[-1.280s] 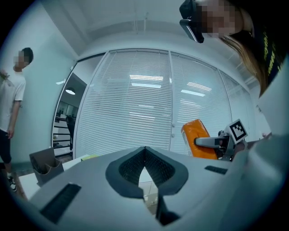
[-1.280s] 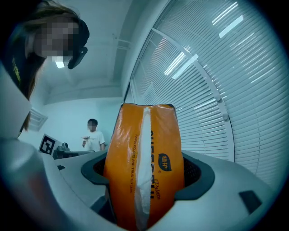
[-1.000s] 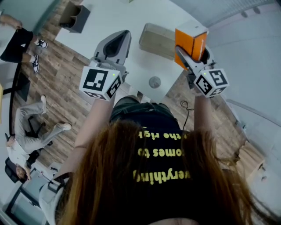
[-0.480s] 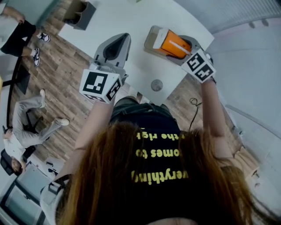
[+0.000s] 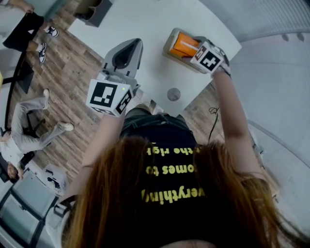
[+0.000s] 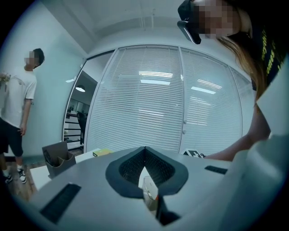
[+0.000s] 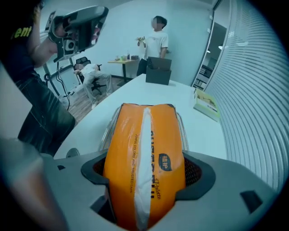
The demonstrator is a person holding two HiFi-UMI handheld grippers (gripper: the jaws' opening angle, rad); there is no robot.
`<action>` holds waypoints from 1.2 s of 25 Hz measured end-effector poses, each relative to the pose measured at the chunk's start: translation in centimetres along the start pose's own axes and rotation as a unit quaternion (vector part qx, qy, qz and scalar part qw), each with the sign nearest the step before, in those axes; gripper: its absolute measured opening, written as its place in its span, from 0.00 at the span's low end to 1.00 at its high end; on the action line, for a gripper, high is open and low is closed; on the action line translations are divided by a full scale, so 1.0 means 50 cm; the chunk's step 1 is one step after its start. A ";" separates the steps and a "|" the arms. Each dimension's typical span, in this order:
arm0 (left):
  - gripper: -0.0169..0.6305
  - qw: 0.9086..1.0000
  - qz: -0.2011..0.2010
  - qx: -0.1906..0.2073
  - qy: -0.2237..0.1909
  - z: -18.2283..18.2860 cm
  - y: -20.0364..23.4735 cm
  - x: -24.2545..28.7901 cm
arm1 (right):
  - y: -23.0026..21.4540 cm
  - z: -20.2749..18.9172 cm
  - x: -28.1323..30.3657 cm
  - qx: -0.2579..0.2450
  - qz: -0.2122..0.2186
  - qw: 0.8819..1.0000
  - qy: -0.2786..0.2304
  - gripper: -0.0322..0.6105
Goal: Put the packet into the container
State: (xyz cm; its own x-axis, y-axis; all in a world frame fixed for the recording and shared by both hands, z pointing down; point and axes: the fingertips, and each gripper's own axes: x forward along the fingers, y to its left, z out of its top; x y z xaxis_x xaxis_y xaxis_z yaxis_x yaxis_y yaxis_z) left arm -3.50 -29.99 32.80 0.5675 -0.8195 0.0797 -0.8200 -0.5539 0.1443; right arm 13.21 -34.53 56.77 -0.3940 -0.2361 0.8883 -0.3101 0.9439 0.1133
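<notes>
An orange packet (image 7: 144,158) with a white seam is clamped between the jaws of my right gripper (image 7: 146,172), which is shut on it. The packet's far end reaches into the wire container (image 7: 107,127) on the white table. In the head view the packet (image 5: 184,44) lies tilted in the container (image 5: 168,44), and the right gripper (image 5: 196,48) is at its near right end. My left gripper (image 5: 125,54) hovers over the table's left part, well apart from the container. Its jaws meet at the tips and hold nothing (image 6: 144,151).
A grey desk organizer (image 5: 94,7) stands at the table's far left corner. A small round disc (image 5: 173,94) lies near the front edge. A yellow-green booklet (image 7: 206,103) sits by the window blinds. People stand and sit on the wooden floor at left (image 5: 29,135).
My right gripper carried the packet from upright above the table's near edge forward and down, tipping it into the container. The left gripper has stayed in place.
</notes>
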 end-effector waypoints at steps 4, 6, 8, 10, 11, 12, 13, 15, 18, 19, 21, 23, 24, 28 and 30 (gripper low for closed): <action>0.03 1.000 0.013 -0.005 0.005 -0.002 0.013 -0.006 | -0.002 -0.012 0.043 0.007 0.016 1.000 0.018 0.66; 0.03 1.000 0.019 -0.008 0.008 -0.003 0.019 -0.008 | -0.003 -0.011 0.056 0.008 0.019 1.000 0.016 0.66; 0.03 1.000 0.022 -0.009 0.007 -0.006 0.023 -0.010 | -0.002 -0.008 0.063 0.005 0.020 1.000 0.014 0.66; 0.03 1.000 0.024 -0.008 0.006 -0.008 0.025 -0.011 | -0.002 0.000 0.063 0.006 0.021 1.000 0.006 0.67; 0.03 1.000 0.024 -0.009 0.007 -0.008 0.025 -0.012 | -0.003 0.005 0.061 0.010 0.022 1.000 0.000 0.67; 0.03 1.000 0.025 -0.010 0.008 -0.007 0.025 -0.013 | -0.003 0.010 0.058 0.016 0.024 1.000 -0.007 0.68; 0.03 1.000 0.025 -0.010 0.010 -0.007 0.024 -0.013 | -0.003 0.015 0.054 0.022 0.026 0.999 -0.013 0.68; 0.03 1.000 0.024 -0.009 0.009 -0.007 0.024 -0.014 | -0.004 0.022 0.046 0.028 0.029 0.999 -0.019 0.69; 0.03 1.000 0.024 -0.009 0.009 -0.008 0.024 -0.013 | -0.004 0.028 0.037 0.023 0.032 0.999 -0.016 0.70; 0.03 1.000 0.023 -0.008 0.008 -0.008 0.024 -0.012 | -0.004 0.031 0.034 0.022 0.032 0.999 -0.017 0.70; 0.03 1.000 0.021 -0.005 0.005 -0.008 0.023 -0.010 | -0.008 0.045 0.021 0.028 0.028 0.999 -0.036 0.70; 0.03 1.000 0.019 -0.003 0.004 -0.007 0.021 -0.009 | -0.012 0.063 0.000 0.045 0.022 0.996 -0.067 0.70; 0.03 1.000 0.019 -0.003 0.003 -0.007 0.021 -0.009 | -0.012 0.072 -0.012 0.053 0.020 0.995 -0.082 0.70; 0.03 1.000 0.019 -0.002 0.003 -0.008 0.023 -0.010 | 0.003 0.104 -0.062 0.085 0.014 0.986 -0.139 0.36; 0.03 1.000 0.018 -0.001 0.003 -0.007 0.022 -0.008 | 0.010 0.111 -0.081 0.103 0.009 0.981 -0.164 0.21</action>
State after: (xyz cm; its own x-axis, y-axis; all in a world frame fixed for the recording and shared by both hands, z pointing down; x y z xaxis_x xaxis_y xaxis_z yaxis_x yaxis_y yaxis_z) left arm -4.60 -30.23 33.30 0.5386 -0.8377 0.0900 -0.8394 -0.5243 0.1434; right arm 9.84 -34.40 50.75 -0.6486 -0.3127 0.6939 -0.4555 0.8899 -0.0248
